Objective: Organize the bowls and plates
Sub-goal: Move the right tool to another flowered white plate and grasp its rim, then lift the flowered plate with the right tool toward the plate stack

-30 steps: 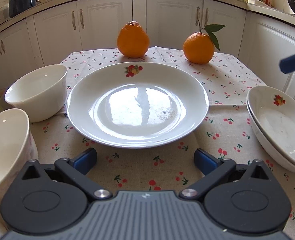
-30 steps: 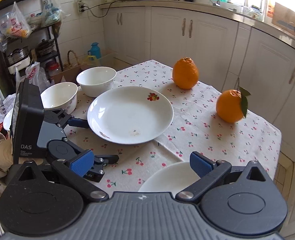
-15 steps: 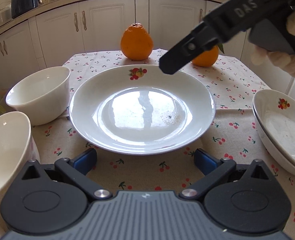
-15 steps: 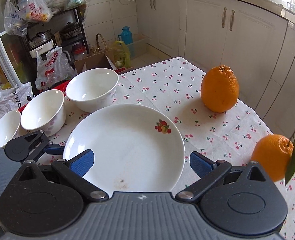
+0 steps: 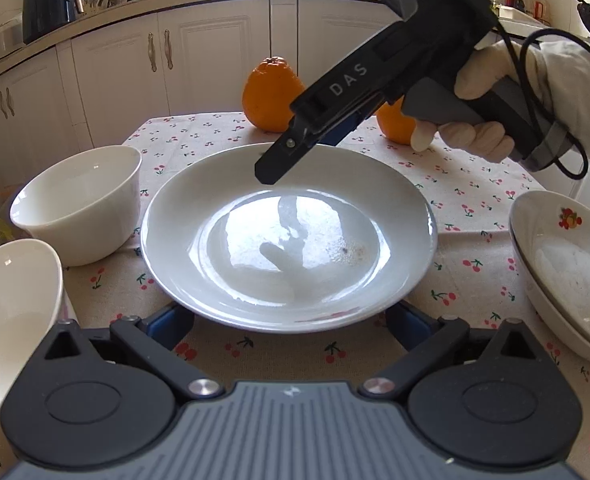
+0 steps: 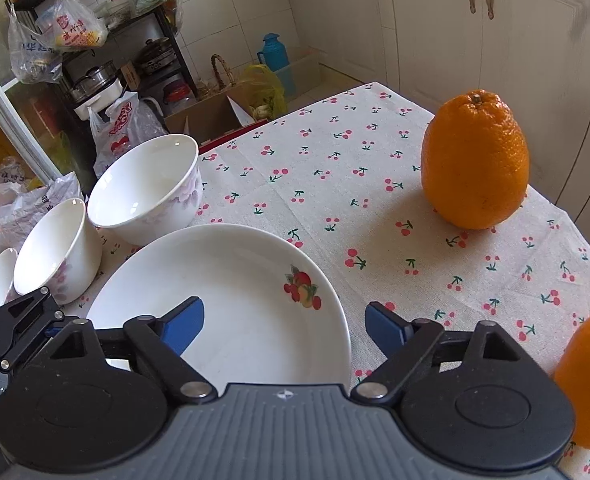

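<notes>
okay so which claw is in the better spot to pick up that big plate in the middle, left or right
Probably the right claw: it straddles the far rim of the big plate, one finger over the plate, one outside, jaws closing. The left claw sits low at the near rim, its fingers mostly hidden beneath it.

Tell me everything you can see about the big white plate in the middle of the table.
The big plate is round, white and glossy, probably ceramic, with a broad rim and a shallow well. A small fruit picture sits on its rim, and a little brownish speck marks the well. It lies flat on the cherry-print tablecloth. The left gripper straddles its near edge; the right gripper, jaws closing, straddles another edge. Neither visibly presses it.
</notes>
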Demonstrator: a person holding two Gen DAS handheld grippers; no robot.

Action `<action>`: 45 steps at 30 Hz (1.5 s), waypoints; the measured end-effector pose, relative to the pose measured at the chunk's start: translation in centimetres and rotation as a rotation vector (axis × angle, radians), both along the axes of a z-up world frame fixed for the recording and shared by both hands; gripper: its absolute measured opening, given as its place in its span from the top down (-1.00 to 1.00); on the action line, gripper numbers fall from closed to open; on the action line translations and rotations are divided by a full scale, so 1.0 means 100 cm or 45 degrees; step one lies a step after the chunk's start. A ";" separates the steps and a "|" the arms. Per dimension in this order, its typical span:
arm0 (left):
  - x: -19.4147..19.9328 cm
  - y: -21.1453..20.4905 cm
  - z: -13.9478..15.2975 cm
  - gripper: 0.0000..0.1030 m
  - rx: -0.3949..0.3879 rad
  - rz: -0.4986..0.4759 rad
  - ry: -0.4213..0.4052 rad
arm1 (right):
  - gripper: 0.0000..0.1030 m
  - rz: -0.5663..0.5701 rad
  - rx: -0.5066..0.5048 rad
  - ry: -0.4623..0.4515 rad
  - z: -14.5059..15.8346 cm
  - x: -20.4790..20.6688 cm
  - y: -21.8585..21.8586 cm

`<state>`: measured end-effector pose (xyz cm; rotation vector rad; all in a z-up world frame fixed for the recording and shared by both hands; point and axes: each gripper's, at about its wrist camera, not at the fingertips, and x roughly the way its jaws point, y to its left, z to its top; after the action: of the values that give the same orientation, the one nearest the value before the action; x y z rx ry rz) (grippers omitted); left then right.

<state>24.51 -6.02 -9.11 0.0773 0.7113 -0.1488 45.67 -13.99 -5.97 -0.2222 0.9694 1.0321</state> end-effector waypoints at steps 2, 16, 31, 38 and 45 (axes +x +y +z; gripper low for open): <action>0.000 0.000 0.000 -0.92 0.005 0.000 -0.002 | -0.61 0.001 0.000 0.024 -0.003 0.005 0.002; 0.001 0.001 0.002 -0.88 0.008 -0.008 -0.001 | -0.48 0.036 0.073 0.130 -0.007 0.011 0.000; -0.008 0.003 0.003 -0.87 0.057 -0.074 0.035 | -0.50 -0.050 0.129 0.194 -0.001 -0.002 -0.014; -0.020 0.002 0.013 -0.88 0.082 -0.122 0.040 | -0.50 -0.079 0.130 0.201 0.005 -0.020 -0.023; -0.038 -0.004 0.026 -0.88 0.117 -0.187 0.037 | -0.50 -0.141 0.146 0.183 0.017 -0.047 -0.036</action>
<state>20.76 -6.38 -6.50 0.2159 0.7411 -0.2581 40.95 -17.62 -4.28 0.0012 1.0367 1.0080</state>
